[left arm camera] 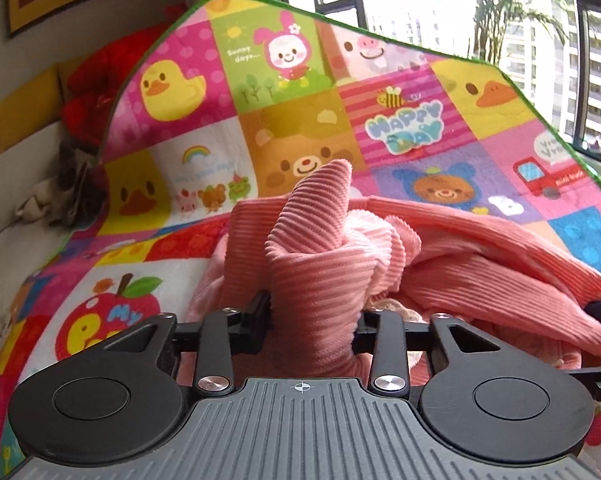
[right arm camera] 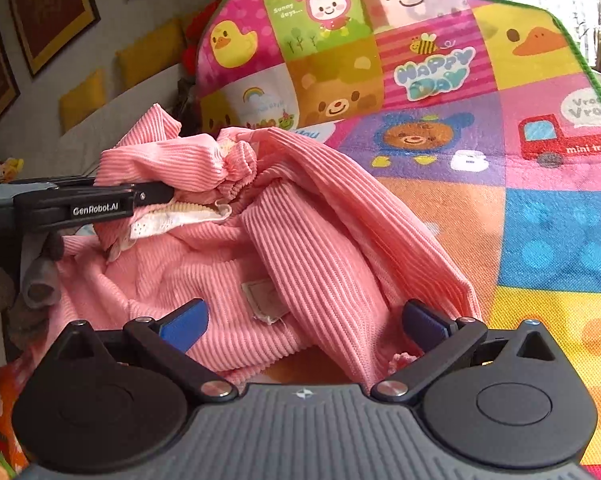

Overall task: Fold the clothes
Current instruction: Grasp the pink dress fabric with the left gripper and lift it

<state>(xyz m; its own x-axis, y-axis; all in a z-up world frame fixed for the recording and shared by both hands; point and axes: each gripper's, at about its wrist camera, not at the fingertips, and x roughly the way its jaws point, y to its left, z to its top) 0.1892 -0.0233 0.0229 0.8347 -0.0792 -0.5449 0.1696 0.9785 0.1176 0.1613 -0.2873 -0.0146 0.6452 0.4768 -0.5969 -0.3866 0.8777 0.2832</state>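
Left gripper [left arm camera: 310, 320]: nearest the lens in the left wrist view; its jaws are clamped on a bunched fold of the pink ribbed garment [left arm camera: 328, 264], which rises in a twisted peak between them.
Right gripper [right arm camera: 304, 320]: jaws spread wide, blue pads [right arm camera: 184, 324] on either side of the cloth but gripping nothing; it hovers at the garment's near edge.
Garment position: crumpled in a heap on the cartoon play mat [right arm camera: 540, 240], one part lifted by the left gripper, a small sewn label [right arm camera: 264, 300] facing up.
Step in hand: opening out the heap, judging by the crumple; no fold made yet.
Next move: the right gripper probably needs to close on a free hem or corner, so both can pull the cloth flat.
Count: one garment, two grippers, one mat.
Farther back: yellow cushions [right arm camera: 82, 98], at least three, against the wall; framed pictures [right arm camera: 46, 10] above them.
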